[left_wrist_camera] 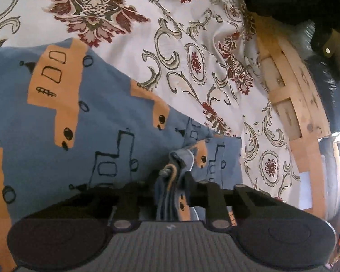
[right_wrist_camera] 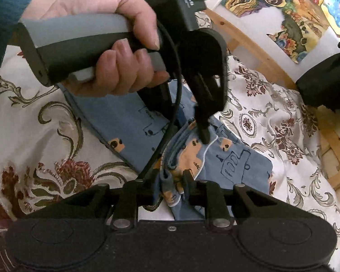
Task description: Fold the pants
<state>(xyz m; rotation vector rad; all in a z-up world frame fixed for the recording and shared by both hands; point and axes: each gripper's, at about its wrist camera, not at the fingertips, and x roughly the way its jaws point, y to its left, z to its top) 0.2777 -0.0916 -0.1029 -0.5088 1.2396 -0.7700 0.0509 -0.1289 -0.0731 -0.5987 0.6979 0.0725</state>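
Note:
Blue pants (left_wrist_camera: 56,117) printed with orange trucks lie on a floral bedspread (left_wrist_camera: 170,34). My left gripper (left_wrist_camera: 171,176) is shut on a bunched edge of the pants, several layers pinched between its fingers. In the right wrist view the pants (right_wrist_camera: 238,158) spread across the bedspread (right_wrist_camera: 34,124), and my right gripper (right_wrist_camera: 173,179) is shut on another bunched edge. A hand (right_wrist_camera: 106,45) holds the left gripper (right_wrist_camera: 202,133) just ahead, its fingers clamped on the same fabric a short way from the right one.
A wooden slatted bed frame (left_wrist_camera: 292,104) runs along the right of the bedspread. Dark bundled items (left_wrist_camera: 294,4) sit at the far corner. In the right wrist view a wall with colourful pictures (right_wrist_camera: 283,11) stands behind the bed, and a dark object (right_wrist_camera: 324,79) rests at the right.

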